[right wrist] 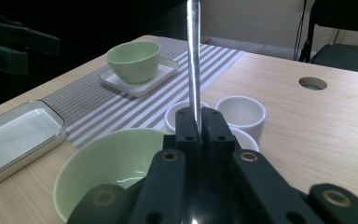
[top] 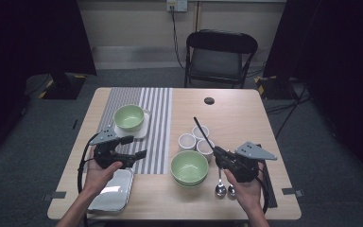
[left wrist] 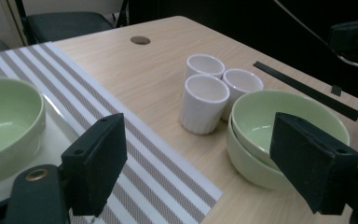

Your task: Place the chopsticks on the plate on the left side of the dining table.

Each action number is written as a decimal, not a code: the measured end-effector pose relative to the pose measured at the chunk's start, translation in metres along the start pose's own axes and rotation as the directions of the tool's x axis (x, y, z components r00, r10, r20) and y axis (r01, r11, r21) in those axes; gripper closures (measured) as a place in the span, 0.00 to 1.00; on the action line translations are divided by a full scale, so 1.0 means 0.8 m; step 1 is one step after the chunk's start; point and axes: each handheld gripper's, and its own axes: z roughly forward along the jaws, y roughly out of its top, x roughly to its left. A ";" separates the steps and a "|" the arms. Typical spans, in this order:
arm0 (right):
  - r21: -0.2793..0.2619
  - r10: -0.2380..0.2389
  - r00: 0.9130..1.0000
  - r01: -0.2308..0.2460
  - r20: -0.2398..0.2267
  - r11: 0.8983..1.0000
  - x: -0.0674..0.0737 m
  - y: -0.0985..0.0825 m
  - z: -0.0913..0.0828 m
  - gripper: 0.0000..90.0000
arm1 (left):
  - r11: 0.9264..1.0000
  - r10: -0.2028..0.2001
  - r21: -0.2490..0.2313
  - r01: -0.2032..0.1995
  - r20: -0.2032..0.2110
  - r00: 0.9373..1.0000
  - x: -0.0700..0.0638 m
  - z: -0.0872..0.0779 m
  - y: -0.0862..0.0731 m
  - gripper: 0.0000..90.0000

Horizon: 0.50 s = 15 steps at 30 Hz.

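My right gripper (top: 219, 152) (right wrist: 199, 116) is shut on a thin, glossy dark chopstick (top: 199, 125) (right wrist: 193, 56). The chopstick slants up and away over three white cups (top: 187, 141) (left wrist: 203, 100) (right wrist: 242, 112). Just left of that gripper sit two stacked green bowls (top: 189, 168) (left wrist: 279, 126) (right wrist: 107, 163). My left gripper (top: 134, 146) (left wrist: 200, 140) hovers open above the striped mat (top: 158, 123) (left wrist: 135, 154), with nothing between its jaws. Another green bowl (top: 129, 117) (left wrist: 4, 121) (right wrist: 133, 59) rests on a white square plate (top: 144, 131) (right wrist: 144, 84) on the mat.
A metal tray (top: 113, 189) (right wrist: 18, 135) lies at the near left. Two spoons (top: 220, 189) lie by the right hand, and a black strip (top: 268, 187) (left wrist: 303, 91) runs along the right edge. The tabletop has a round hole (top: 209, 100) (left wrist: 140, 40) (right wrist: 313, 83). Behind the table stands a folding chair (top: 220, 56).
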 end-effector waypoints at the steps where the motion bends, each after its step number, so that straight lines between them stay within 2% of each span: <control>1: 0.000 -0.001 1.000 0.001 -0.006 1.000 0.001 0.001 0.001 0.96 | 1.000 -0.012 -0.009 0.012 0.015 1.000 -0.001 0.003 0.004 0.21; 5: -0.001 -0.008 1.000 0.008 -0.013 1.000 0.005 0.005 0.007 0.96 | 0.999 -0.031 -0.018 0.032 0.020 0.999 0.000 0.013 0.012 0.21; 10: -0.009 -0.014 1.000 0.014 -0.026 1.000 0.011 0.011 0.012 0.96 | 0.999 -0.033 0.020 0.033 0.030 0.999 -0.007 0.029 0.020 0.21; 15: -0.011 -0.034 0.998 0.033 -0.046 0.999 0.018 0.014 0.015 0.96 | 0.999 -0.044 0.013 0.044 0.038 0.998 -0.013 0.038 0.030 0.21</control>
